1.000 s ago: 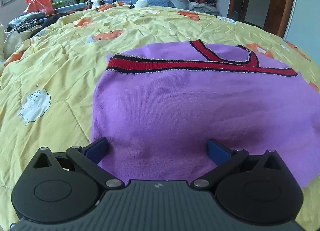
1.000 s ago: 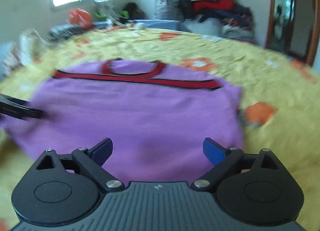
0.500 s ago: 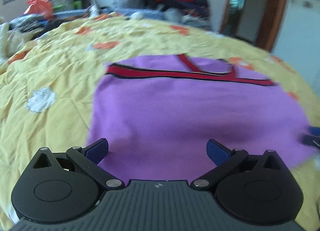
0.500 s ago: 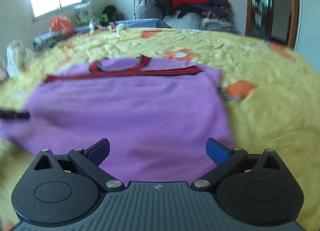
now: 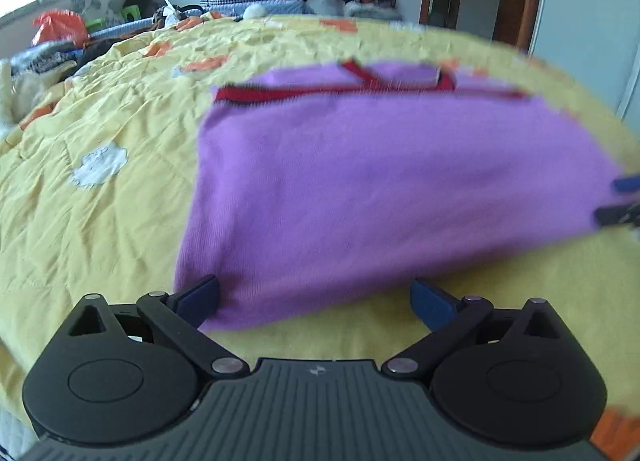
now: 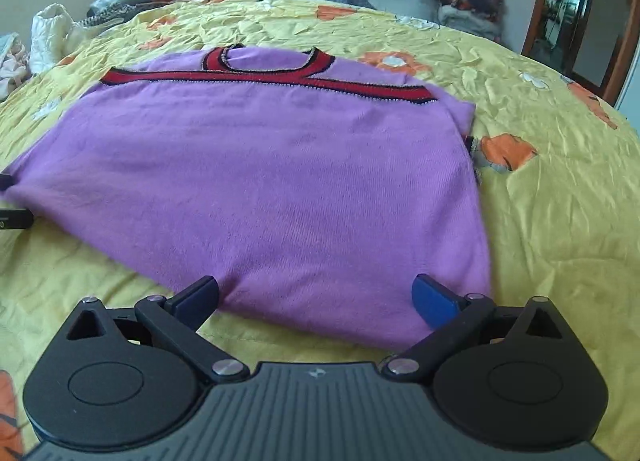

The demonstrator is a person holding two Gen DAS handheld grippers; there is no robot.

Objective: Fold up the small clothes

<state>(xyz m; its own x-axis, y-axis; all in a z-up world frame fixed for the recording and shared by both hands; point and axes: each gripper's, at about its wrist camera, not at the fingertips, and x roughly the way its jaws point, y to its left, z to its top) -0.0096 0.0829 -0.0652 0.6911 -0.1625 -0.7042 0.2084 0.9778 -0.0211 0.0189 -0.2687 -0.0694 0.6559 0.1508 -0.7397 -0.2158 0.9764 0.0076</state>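
**Both grippers drop back to the hem corners**

Since a second ago both grippers have pulled back toward the near edge of the purple top [image 6: 280, 181]: the left gripper [image 5: 316, 301], which had purple cloth right across its opening, now has only the near left corner by its left finger, with bare yellow quilt [image 5: 100, 221] in front of its right finger. The right gripper [image 6: 316, 297] has slid to the near right corner, where the hem runs across the space between its fingers.

The top lies flat on the bed, red-trimmed neckline [image 6: 272, 73] at the far side, body spread toward the grippers. Both pairs of fingers stand wide apart and hold nothing. In the left wrist view the other gripper's fingertips show, blurred, at the far right edge of the garment.

This looks like the start of the first fold: lining up on the two hem corners. The next move probably calls for lowering each gripper until one finger slips under the cloth, pinching both corners together, then lifting evenly so the hem travels toward the neckline without skewing.
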